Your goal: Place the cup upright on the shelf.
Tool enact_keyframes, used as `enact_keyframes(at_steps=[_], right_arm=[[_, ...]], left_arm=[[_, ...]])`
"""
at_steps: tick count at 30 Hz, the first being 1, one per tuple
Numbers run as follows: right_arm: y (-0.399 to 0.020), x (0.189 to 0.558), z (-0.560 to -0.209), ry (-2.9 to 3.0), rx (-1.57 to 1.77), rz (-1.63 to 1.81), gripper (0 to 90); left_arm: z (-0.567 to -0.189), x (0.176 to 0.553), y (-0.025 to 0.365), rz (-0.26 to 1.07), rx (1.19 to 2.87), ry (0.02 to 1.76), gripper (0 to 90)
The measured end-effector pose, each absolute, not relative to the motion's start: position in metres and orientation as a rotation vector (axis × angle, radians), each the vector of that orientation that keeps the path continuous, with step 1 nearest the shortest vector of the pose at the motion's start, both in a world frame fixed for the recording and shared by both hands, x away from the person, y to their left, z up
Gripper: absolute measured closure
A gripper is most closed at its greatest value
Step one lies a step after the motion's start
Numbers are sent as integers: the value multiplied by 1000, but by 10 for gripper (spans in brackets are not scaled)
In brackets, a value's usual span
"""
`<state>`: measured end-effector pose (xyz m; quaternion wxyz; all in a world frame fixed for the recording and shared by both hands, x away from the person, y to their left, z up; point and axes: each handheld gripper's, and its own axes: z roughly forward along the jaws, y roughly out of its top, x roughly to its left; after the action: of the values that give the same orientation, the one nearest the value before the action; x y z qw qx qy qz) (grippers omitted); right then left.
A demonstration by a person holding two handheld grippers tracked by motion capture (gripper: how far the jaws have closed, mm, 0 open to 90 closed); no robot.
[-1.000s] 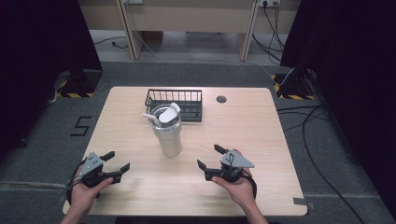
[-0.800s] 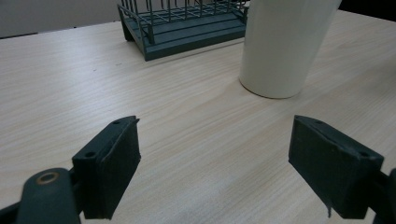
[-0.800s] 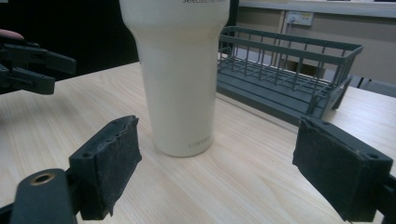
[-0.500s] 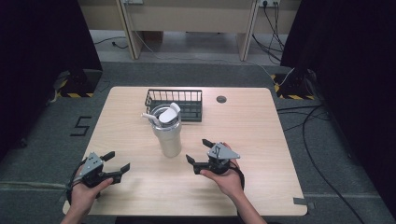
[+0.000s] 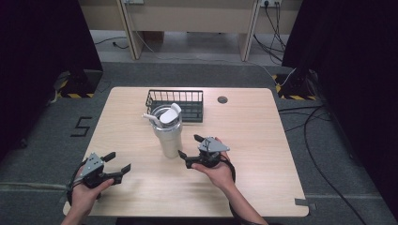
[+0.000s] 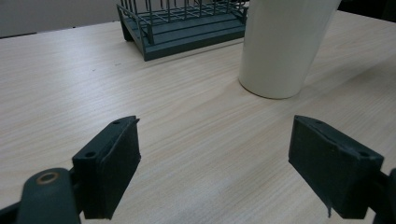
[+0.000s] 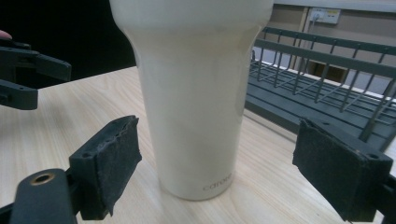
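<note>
Tumbler [image 5: 167, 133] stood upright near the middle of the wooden table [image 5: 263, 140] in the high view, cream body, clear lid with a white flip tab raised. Wire basket [image 5: 180, 104] sat just behind the tumbler, touching or nearly so; could not tell which. Right gripper [image 5: 191, 149] was held just to the right of the tumbler, jaws spread wide and pointed at its lower body, not touching it. Left gripper [image 5: 118, 162] rested well to the left of the tumbler and nearer the person's edge, jaws also apart, nothing between them. Small dark round grommet [image 5: 222, 99] lay on the table behind and right of the tumbler.

Left gripper view: both black jaws [image 6: 215, 172] stood wide apart over bare tabletop, holding nothing. Tumbler base [image 6: 280, 51] showed ahead and to the right, well apart from the jaws. Basket [image 6: 187, 23] lay beyond, left of the tumbler.

Right gripper view: tumbler [image 7: 191, 102] stood straight ahead, centred between the two open pads [image 7: 112, 158], a gap on each side, no contact. Faint lettering was near the tumbler's foot, too small to read fully. Basket [image 7: 322, 84] sat behind and right of the tumbler. Other gripper [image 7: 28, 74] showed far off at the left of the tumbler, jaws parted.
</note>
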<state>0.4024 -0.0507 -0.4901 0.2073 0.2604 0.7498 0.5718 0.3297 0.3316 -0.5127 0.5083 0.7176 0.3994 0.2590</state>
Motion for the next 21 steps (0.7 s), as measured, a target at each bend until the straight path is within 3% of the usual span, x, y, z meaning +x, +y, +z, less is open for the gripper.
enact_keyframes(at_steps=[21], right_arm=[[-9, 427, -496, 2138, 679, 1603, 144]], left_arm=[[-513, 330, 333, 623, 1728, 960, 159]])
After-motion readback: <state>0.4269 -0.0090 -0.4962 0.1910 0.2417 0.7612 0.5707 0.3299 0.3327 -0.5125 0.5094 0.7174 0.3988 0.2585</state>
